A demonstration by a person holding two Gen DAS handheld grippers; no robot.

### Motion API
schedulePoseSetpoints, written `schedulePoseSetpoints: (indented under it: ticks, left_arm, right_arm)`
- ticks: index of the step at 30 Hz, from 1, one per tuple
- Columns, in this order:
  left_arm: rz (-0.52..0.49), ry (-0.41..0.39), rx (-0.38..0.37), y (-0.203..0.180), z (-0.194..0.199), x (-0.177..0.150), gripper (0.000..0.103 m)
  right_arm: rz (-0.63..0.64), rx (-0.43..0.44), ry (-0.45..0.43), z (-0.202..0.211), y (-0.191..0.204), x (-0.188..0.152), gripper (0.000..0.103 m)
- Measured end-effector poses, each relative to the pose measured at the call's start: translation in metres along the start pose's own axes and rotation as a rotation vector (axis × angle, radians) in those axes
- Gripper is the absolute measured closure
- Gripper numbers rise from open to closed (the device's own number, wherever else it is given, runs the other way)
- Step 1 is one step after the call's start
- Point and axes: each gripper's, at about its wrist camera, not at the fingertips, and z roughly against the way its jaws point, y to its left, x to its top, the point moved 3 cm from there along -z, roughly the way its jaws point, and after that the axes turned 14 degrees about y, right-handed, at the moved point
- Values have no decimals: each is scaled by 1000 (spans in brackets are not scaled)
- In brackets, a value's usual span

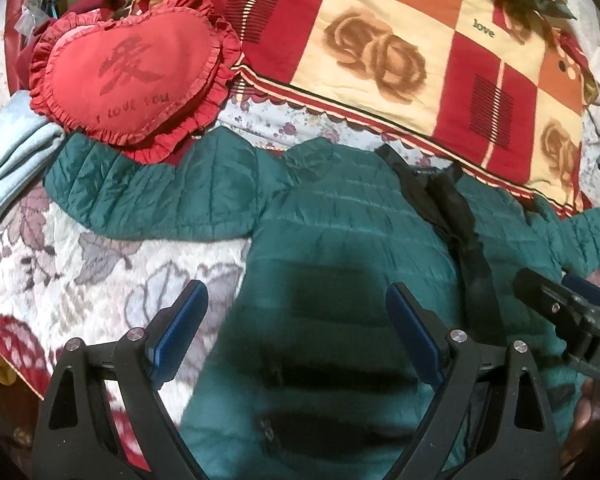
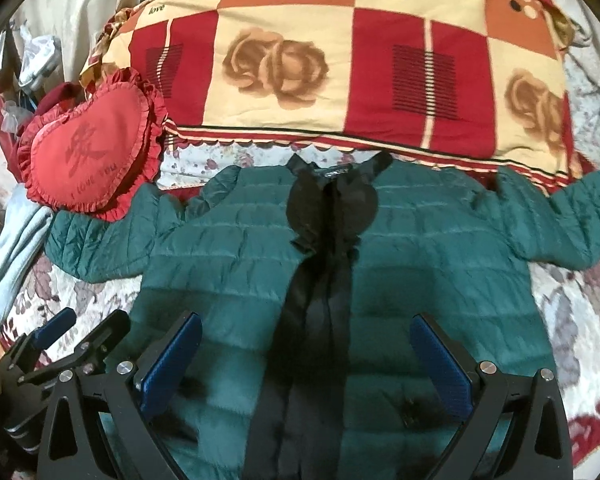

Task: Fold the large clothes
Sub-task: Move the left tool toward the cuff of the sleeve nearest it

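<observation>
Left gripper (image 1: 296, 328): blue-padded jaws spread wide, nothing between them, poised above the left front panel of the dark green quilted puffer jacket (image 2: 236, 264). Jacket lies flat, front up, sleeves out to both sides, on the floral bedspread (image 1: 80, 264). Ahead and left of this claw: red heart-shaped frilled cushion (image 1: 132, 72) overlapping the sleeve. Black front placket (image 2: 320, 280) runs ahead between the claws. Right gripper (image 2: 306, 364): jaws likewise apart, empty, over the jacket centre. Beyond the collar: red-and-cream checked quilt (image 2: 340, 64).

"love" on quilt (image 2: 380, 60); "I LOVE YOU" on heart cushion (image 2: 92, 160)
</observation>
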Motion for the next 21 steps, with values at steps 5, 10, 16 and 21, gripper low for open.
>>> schedulePoseSetpoints:
  ticks: [5,10,16,21]
  left_arm:
    - [2,4,8,3,-12,22,12]
    - [14,11,24,6,-27,41,12]
    - [29,18,56,15,-43,55,12]
    - [22,31,83,21,-57,60,12]
  right_arm:
    - [-25,-14,1,-16,-6,28,0]
    - [-46,-6,6,-33,-8,43,0]
    - [-39,-17,21,-54,-9,50,0]
    - [-59,-19,21,-66,-12,58,0]
